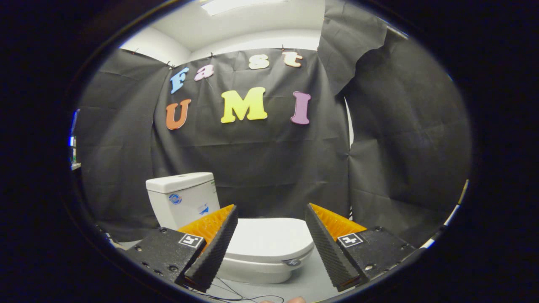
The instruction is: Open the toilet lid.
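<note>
Gripper [271, 219]: fingers standing spread wide, pinching nothing. Toilet lid [269, 240]: lying flat and closed just ahead, showing between the fingers, long axis running from the cistern [182, 198] toward the right finger. Thin cable [236, 294] trailing over the pale floor [307, 286] below.

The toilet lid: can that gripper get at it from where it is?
Probably yes. The gripper is open, the closed toilet lid lies just ahead between its fingers, and nothing stands between them.
</note>
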Action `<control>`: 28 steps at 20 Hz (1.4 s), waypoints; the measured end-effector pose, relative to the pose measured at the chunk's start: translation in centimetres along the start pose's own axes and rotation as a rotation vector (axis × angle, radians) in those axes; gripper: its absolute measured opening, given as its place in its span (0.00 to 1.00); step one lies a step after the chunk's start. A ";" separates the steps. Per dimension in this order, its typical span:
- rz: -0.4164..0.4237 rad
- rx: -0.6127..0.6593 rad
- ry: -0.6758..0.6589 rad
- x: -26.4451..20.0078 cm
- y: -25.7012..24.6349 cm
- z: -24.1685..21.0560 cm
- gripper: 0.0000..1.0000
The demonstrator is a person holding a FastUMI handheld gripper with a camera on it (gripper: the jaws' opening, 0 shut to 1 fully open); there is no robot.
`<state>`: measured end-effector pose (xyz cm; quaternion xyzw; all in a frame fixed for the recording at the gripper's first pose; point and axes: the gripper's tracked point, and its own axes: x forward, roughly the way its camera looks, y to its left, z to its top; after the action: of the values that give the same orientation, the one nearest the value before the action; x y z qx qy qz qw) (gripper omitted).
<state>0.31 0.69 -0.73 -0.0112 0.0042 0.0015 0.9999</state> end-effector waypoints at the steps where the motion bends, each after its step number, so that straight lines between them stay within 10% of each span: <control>1: -0.005 0.004 0.004 0.1 -0.1 -0.2 1.00; 21: -0.006 0.152 0.456 3.1 1.0 -13.1 1.00; 28: -0.187 0.248 0.659 8.3 -4.5 -20.1 1.00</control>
<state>8.43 -4.24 -20.83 0.1100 0.3252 -0.0941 0.9345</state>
